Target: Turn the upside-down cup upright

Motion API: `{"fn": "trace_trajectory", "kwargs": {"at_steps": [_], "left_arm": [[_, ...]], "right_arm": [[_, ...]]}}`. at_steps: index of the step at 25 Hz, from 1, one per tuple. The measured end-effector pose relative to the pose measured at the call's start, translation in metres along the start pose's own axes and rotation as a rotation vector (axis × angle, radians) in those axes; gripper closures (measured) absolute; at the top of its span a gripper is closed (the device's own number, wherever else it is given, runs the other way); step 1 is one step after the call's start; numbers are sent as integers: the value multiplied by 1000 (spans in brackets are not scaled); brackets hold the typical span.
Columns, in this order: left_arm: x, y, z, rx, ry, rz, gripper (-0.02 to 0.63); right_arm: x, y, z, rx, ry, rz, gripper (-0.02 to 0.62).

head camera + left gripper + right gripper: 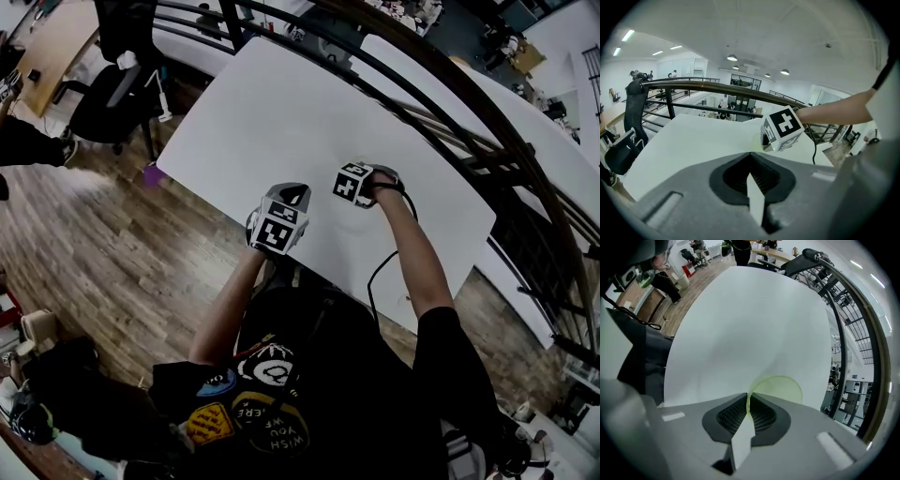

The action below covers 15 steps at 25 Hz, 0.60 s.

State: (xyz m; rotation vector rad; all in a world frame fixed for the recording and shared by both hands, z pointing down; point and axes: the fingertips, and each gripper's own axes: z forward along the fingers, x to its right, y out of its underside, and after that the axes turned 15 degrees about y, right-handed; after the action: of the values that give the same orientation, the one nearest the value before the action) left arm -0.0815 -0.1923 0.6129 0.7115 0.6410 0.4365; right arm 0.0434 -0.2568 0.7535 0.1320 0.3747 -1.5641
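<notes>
Pale green translucent cup (780, 389), thin wall pinched in closed right gripper (748, 398); left gripper (751, 158) closed, empty.

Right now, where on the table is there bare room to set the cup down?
The far stretch of the white table, from the corner by the chair to the railing, is bare. The near edge is crowded: the right hand-held gripper pinches the green cup, the left hand-held gripper close beside.
</notes>
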Motion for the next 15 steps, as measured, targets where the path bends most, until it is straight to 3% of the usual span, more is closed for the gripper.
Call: {"fn": "trace_trajectory", "kwargs": {"at_steps": [5, 10, 15], "left_arm": [[-9, -4, -5, 4, -7, 5, 601], [-15, -6, -9, 13, -1, 2, 601], [-13, -8, -6, 12, 17, 2, 601]], "right_arm": [[3, -5, 1, -31, -36, -30, 578], [5, -13, -6, 15, -49, 47, 575], [6, -16, -15, 45, -64, 71, 525]]}}
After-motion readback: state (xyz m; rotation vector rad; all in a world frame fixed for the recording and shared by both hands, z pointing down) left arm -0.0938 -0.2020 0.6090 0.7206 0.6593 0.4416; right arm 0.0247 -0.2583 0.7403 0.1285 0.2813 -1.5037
